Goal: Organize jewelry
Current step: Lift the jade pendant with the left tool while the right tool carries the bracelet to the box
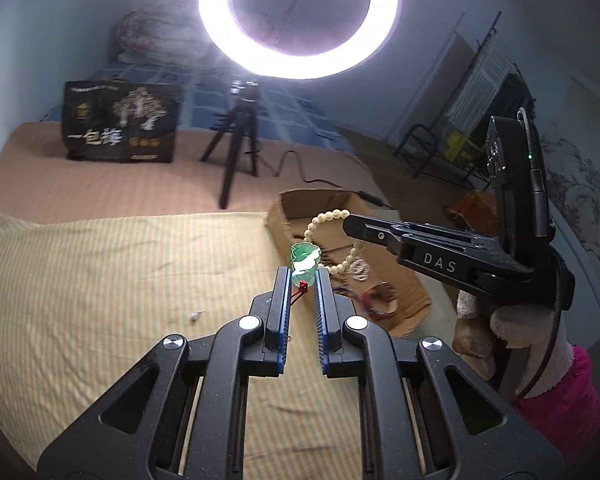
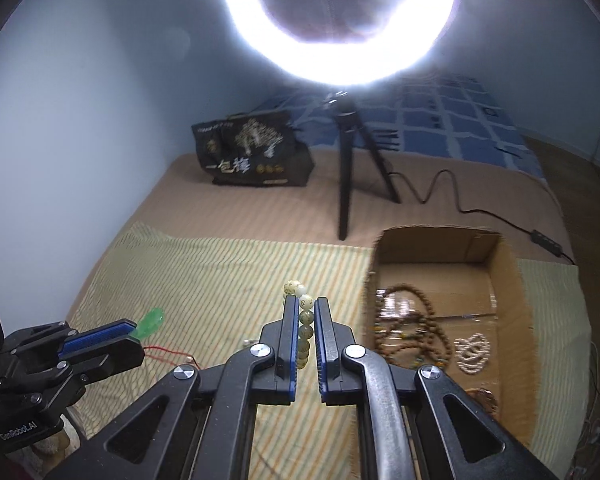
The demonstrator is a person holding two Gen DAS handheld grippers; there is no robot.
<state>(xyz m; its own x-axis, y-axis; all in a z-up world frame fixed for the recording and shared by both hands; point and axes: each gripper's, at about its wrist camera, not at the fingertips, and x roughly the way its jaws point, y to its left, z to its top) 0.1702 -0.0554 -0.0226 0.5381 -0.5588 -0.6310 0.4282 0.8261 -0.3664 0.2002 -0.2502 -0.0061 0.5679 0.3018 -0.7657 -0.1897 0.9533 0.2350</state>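
Left gripper: the black two-finger left gripper [image 1: 303, 276] with blue ribbed pads pinches a translucent green stone pendant [image 1: 305, 264] between its fingertips, lifted above the bed; seen from the right wrist, the left gripper [image 2: 134, 330] sits low at the left with the pendant [image 2: 151, 321] sticking out past its tip.
Pendant cord: a thin red cord [image 1: 300, 294] hangs below the pendant between the two fingers; in the right wrist view the cord [image 2: 166, 354] trails onto the cloth.
Right gripper: the black right gripper [image 2: 306, 310] is closed on a cream-white round-bead bracelet [image 2: 305, 326], the beads running in a column between its blue pads; from the left wrist, the right gripper [image 1: 350, 222] reaches in from the right and the bracelet [image 1: 332, 240] hangs from its tip as an open loop.
Bracelet position: held in the air over the near edge of the shallow brown cardboard box [image 2: 508, 280], not touching it.
Box contents: a long strand of brown wooden beads [image 2: 420, 320] and a coiled white bead string [image 2: 474, 354] lie on the floor of the box [image 1: 414, 296].
Surface: a yellow-and-green striped cloth [image 1: 120, 280] is spread over a tan bedcover [image 2: 260, 208]; the box rests on its right side.
Small item: a tiny silvery piece [image 1: 196, 315] lies alone on the cloth, too small to identify.
Background: a lit white ring light [image 1: 300, 20] on a black tripod [image 2: 356, 160], with a black printed bag [image 1: 120, 120] just beside it.
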